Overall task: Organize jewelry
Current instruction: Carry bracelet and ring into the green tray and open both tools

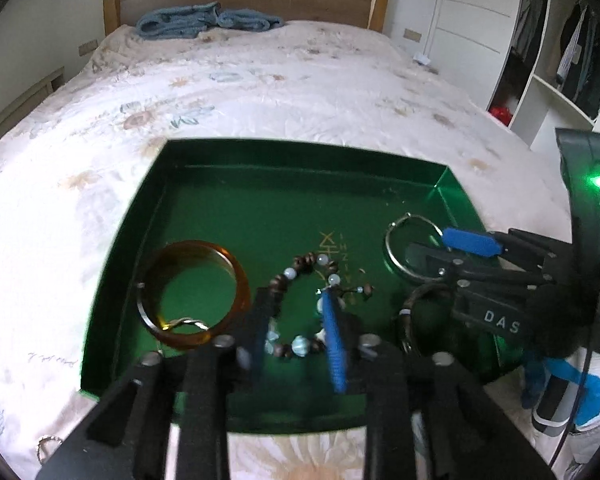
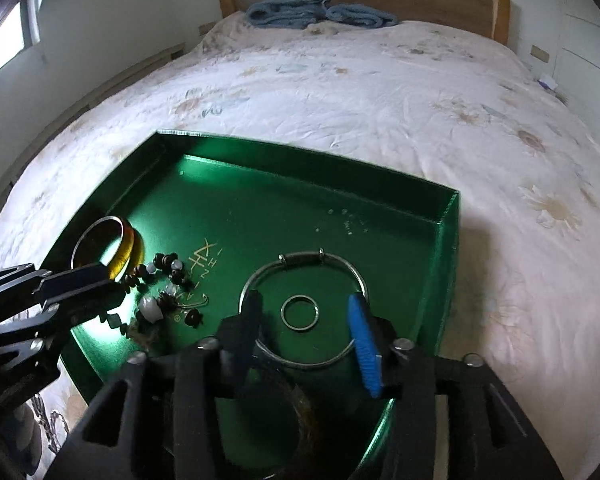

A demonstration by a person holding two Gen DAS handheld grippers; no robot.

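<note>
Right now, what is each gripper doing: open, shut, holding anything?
Left gripper: open, fingers astride the beaded bracelet, not gripping.
Right gripper: open over the silver bangle, holding nothing.

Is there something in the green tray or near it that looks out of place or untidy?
Mostly tidy: the amber bangle, beaded bracelet and silver bangle lie flat inside the green tray. One oddity: a thin chain lies outside it on the bedspread.
</note>
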